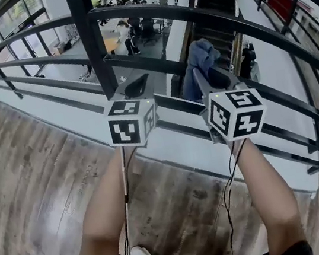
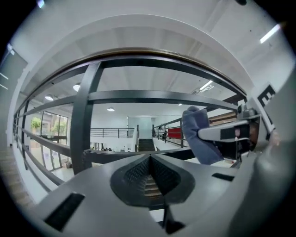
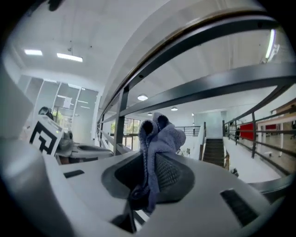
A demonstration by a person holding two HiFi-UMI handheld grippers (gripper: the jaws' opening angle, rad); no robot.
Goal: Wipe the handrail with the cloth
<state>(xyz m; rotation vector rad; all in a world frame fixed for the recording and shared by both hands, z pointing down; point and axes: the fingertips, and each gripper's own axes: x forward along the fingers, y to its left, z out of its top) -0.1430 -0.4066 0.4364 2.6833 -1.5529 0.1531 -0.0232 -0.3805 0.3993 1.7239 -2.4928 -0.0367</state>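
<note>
A dark metal handrail (image 1: 202, 15) curves across the head view, with lower rails below it. My right gripper (image 1: 208, 83) is shut on a blue-grey cloth (image 1: 200, 63) that stands up between its jaws, just below the top rail. The right gripper view shows the cloth (image 3: 157, 148) bunched in the closed jaws, with the handrail (image 3: 194, 41) above. My left gripper (image 1: 136, 87) is to the left of it, near a vertical post (image 1: 91, 41), jaws shut with nothing between them. In the left gripper view the cloth (image 2: 200, 139) hangs at the right, under the top rail (image 2: 152, 62).
Beyond the railing lies an open atrium with a lower floor, people (image 1: 128, 36) and a staircase (image 1: 212, 7). I stand on a wooden plank floor (image 1: 29, 174). Two forearms (image 1: 107, 216) reach forward from the bottom edge.
</note>
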